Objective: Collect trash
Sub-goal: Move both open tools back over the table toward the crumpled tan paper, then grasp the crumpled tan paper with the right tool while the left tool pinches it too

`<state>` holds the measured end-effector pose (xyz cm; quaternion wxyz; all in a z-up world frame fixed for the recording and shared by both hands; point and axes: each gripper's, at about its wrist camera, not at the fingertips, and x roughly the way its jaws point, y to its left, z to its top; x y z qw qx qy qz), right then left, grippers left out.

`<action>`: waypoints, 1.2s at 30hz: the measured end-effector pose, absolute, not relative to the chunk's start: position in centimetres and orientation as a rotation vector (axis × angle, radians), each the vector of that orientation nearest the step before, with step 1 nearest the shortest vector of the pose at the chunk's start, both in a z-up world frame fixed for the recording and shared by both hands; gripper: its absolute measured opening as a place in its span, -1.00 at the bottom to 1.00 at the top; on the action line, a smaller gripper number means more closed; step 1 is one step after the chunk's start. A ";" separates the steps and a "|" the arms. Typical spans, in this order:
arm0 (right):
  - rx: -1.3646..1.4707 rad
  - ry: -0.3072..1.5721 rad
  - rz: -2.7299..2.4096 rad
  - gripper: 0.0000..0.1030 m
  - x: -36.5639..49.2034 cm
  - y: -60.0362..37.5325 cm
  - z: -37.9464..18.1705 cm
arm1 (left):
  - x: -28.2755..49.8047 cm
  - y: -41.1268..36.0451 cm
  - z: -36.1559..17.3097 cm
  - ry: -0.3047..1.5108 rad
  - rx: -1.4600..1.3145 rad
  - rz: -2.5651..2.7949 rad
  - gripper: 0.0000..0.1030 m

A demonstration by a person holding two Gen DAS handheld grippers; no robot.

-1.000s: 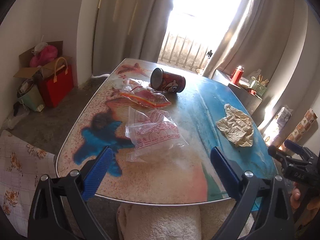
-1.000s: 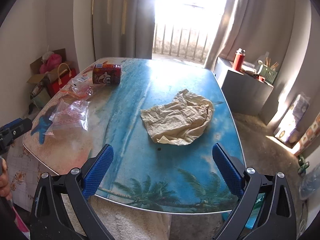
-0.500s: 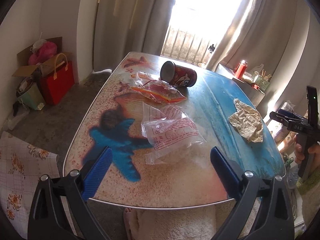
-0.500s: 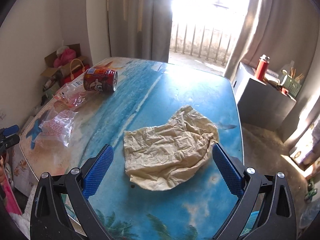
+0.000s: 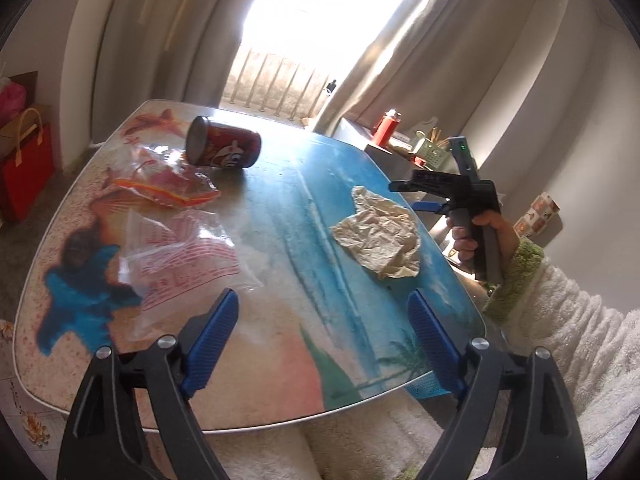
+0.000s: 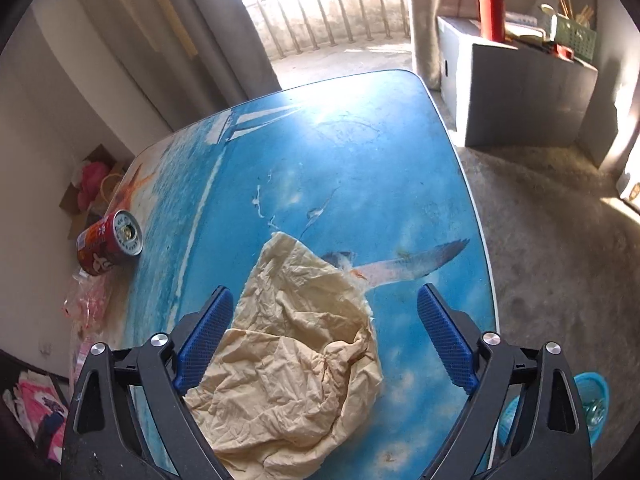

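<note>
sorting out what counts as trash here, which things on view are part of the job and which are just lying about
Part of the job:
- crumpled paper
- red can on its side
- orange-striped plastic bag
- clear bag with red print
- blue basket, possibly the bin

Just lying about:
- red flask
- green basket
- red gift bag

The left gripper [image 5: 324, 344] is hanging over the near edge of the beach-print table [image 5: 280, 360], its jaws having just been closing, with nothing between them. A clear printed bag [image 5: 180, 260] is lying just left of its left finger. Farther off, an orange-striped bag [image 5: 168, 184] is touching a red can [image 5: 224, 148] lying on its side. At right, crumpled paper [image 5: 378, 236] is sitting beside the right gripper [image 5: 416, 196], gripped by a hand [image 5: 476, 232].
</note>
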<state>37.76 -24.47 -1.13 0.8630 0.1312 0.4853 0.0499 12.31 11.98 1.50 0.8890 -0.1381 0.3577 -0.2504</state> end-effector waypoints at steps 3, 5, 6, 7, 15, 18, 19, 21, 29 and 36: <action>0.273 1.037 0.095 0.10 38.1 -24.3 -1.8 | 13.8 7.8 1.2 0.779 -0.252 -0.645 0.12; 0.277 1.069 0.094 -0.19 38.0 -24.1 -2.7 | 14.8 5.0 0.6 0.815 -0.234 -0.717 -0.05; 0.278 1.084 0.093 -0.38 38.0 -24.2 -3.2 | 15.4 3.7 0.2 0.843 -0.228 -0.738 -0.21; 0.280 1.093 0.089 -0.47 37.8 -24.2 -3.6 | 16.0 2.6 -0.3 0.874 -0.225 -0.741 -0.39; 0.313 1.102 0.132 -0.88 32.9 -23.9 -4.0 | 18.4 -1.3 -4.7 1.041 -0.234 -0.688 -0.83; 0.304 1.098 0.167 -0.90 30.6 -23.4 -4.1 | 18.5 -1.1 -5.2 1.057 -0.249 -0.648 -0.91; 0.302 1.098 0.173 -0.92 29.8 -23.3 -4.0 | 18.6 -1.1 -5.1 1.057 -0.249 -0.633 -0.91; 0.310 1.099 0.182 -0.93 28.5 -23.2 -4.0 | 18.6 -1.0 -4.8 1.053 -0.238 -0.592 -0.91; 0.442 1.049 0.304 -0.97 24.5 -24.1 -2.5 | 19.7 -1.0 -4.0 1.026 -0.221 -0.534 -0.91; 0.468 0.988 0.484 -0.97 23.6 -21.8 0.2 | 20.7 -1.9 -4.8 1.056 -0.238 -0.581 -0.92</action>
